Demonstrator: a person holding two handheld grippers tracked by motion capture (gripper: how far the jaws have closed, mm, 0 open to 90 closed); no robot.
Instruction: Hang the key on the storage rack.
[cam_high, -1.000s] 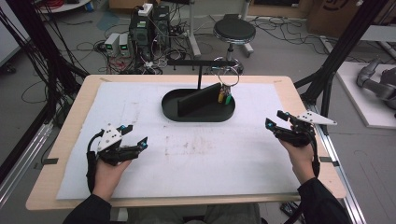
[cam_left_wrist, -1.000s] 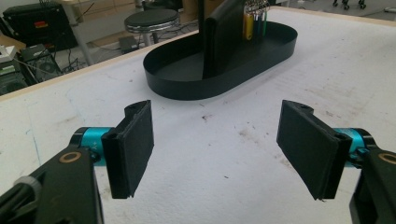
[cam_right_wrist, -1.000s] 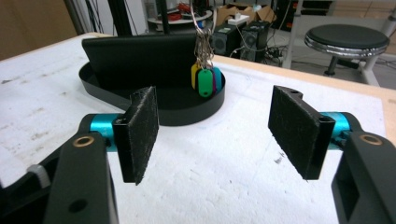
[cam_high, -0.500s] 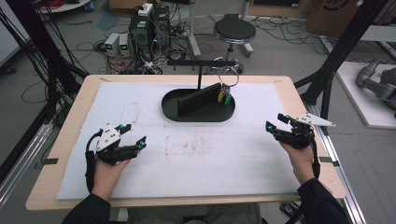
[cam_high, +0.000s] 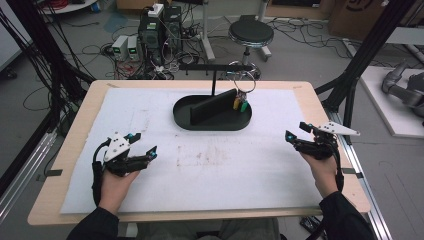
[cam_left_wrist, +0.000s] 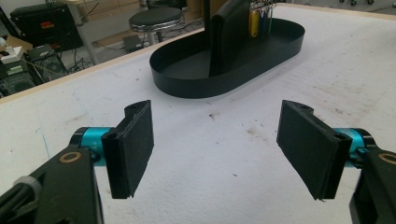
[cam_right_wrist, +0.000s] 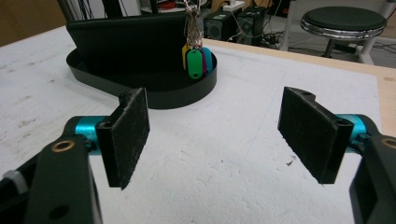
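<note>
Pre-grasp, nothing held: left gripper (cam_high: 142, 144) and right gripper (cam_high: 296, 131) low over tabletop (cam_high: 225, 170), fingers spread wide and empty, key bunch (cam_high: 240, 102) hanging over black tray (cam_high: 182, 116), likely needing a reach forward.

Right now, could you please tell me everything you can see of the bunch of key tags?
The key tags hang as a small bunch from metal rings on the black stand's crossbar, dangling above the right end of the oval black tray, beside its upright black divider. Yellow, green, teal and pink-purple tags show; they look like plastic. Neither gripper touches them.
</note>
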